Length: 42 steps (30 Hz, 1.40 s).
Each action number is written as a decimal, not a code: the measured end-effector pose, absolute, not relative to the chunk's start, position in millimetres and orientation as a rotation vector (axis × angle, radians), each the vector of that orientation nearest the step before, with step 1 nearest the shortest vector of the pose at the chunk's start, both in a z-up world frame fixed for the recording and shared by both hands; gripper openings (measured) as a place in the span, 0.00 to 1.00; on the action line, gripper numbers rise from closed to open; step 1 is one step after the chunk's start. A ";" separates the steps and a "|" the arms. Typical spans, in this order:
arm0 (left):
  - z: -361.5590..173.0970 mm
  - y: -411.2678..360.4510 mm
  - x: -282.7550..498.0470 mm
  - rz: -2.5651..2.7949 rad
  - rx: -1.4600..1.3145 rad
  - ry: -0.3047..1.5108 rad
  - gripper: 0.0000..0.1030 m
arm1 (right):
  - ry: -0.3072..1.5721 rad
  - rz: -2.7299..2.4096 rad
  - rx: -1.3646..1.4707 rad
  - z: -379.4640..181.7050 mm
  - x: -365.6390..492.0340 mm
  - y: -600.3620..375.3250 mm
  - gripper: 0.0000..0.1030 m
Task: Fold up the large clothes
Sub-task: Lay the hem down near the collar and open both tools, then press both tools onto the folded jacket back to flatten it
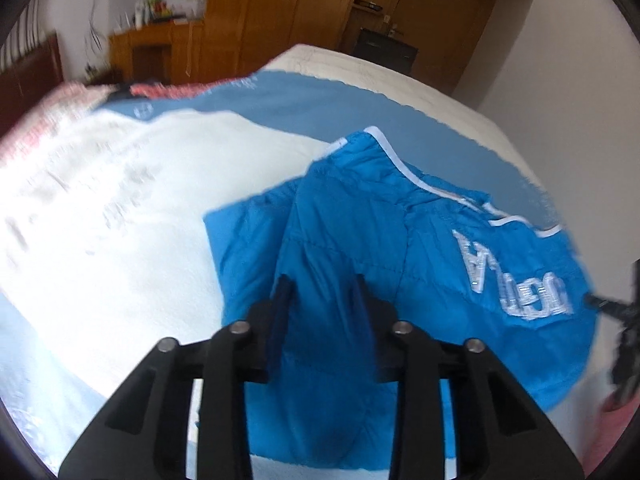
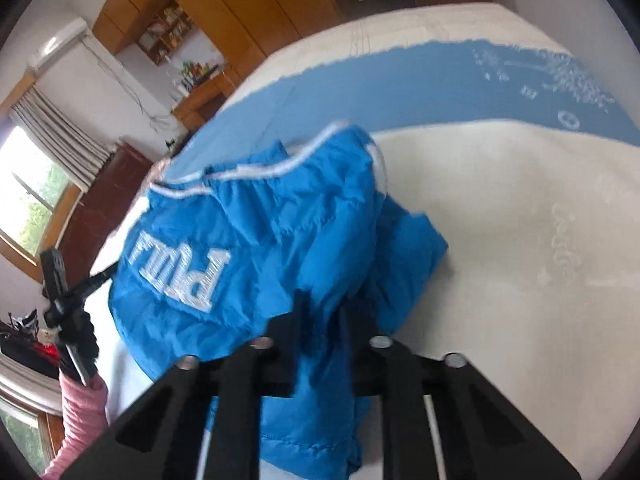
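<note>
Left wrist view: left gripper (image 1: 322, 280) clenched on bright blue padded jacket (image 1: 400, 248), bulk toward 1 o'clock; right gripper (image 2: 324, 300) grips it too, bulk at 11 o'clock on bed (image 2: 520, 200).

Ahead of me spreads a bed (image 1: 120, 220) under a white and blue cover (image 2: 500, 208), with wooden wardrobes (image 1: 288, 12) and a cluttered desk (image 1: 160, 48) behind, a curtained window (image 2: 36, 184), and an air conditioner (image 2: 56, 46) on the wall.
</note>
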<state>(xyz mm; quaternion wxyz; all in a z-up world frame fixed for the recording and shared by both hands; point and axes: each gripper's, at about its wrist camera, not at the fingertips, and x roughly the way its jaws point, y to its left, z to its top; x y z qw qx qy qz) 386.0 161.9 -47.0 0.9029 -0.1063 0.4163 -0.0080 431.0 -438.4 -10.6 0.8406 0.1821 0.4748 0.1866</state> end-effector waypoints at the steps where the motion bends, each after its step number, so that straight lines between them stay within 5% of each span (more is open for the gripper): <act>1: -47.5 160.1 388.6 0.005 -0.201 0.857 0.24 | 1.002 0.378 0.382 -10.8 432.9 -438.9 0.09; 16: -88.2 164.6 407.8 0.034 -0.187 0.869 0.27 | 1.028 0.274 0.390 -67.9 435.3 -435.3 0.11; 32: -20.0 111.5 349.6 0.049 -0.168 0.758 0.25 | 0.817 0.234 0.337 8.2 366.1 -398.9 0.17; 42: -40.2 34.9 363.5 -0.100 -0.108 0.792 0.26 | 0.806 0.254 0.248 -14.5 374.0 -314.0 0.11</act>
